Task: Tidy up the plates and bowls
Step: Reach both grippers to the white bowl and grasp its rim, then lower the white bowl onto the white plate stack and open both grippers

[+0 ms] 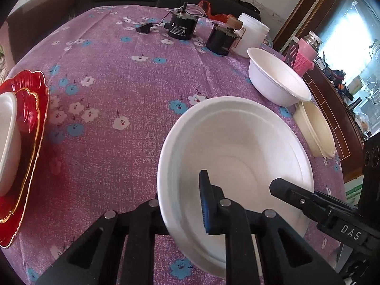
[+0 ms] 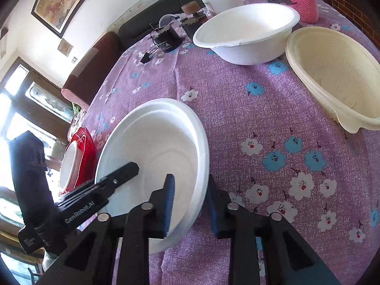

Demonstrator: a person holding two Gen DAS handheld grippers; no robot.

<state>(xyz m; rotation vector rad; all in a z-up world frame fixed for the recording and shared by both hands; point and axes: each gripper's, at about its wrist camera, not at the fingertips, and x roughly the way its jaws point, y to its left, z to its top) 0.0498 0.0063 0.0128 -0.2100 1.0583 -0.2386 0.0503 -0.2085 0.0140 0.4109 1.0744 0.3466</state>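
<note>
A white foam bowl (image 1: pixel 237 147) (image 2: pixel 154 149) sits on the purple flowered tablecloth. My left gripper (image 1: pixel 180 204) straddles its near left rim, one finger inside and one outside. My right gripper (image 2: pixel 190 199) straddles its right rim the same way; its finger shows in the left wrist view (image 1: pixel 292 194). The jaws stand close on the rim on both sides. A second white bowl (image 1: pixel 277 80) (image 2: pixel 247 33) and a cream bowl (image 1: pixel 315 128) (image 2: pixel 337 76) stand beyond. A red plate (image 1: pixel 30 142) (image 2: pixel 86 152) with a white bowl (image 1: pixel 7 137) on it lies at the left.
Two black motors (image 1: pixel 181 27) (image 1: pixel 222 39), a white jar (image 1: pixel 251 34) and a pink knitted bottle cover (image 1: pixel 305 57) stand at the table's far side. A wooden cabinet (image 1: pixel 332 109) runs along the right edge. A dark sofa (image 2: pixel 147 23) stands behind the table.
</note>
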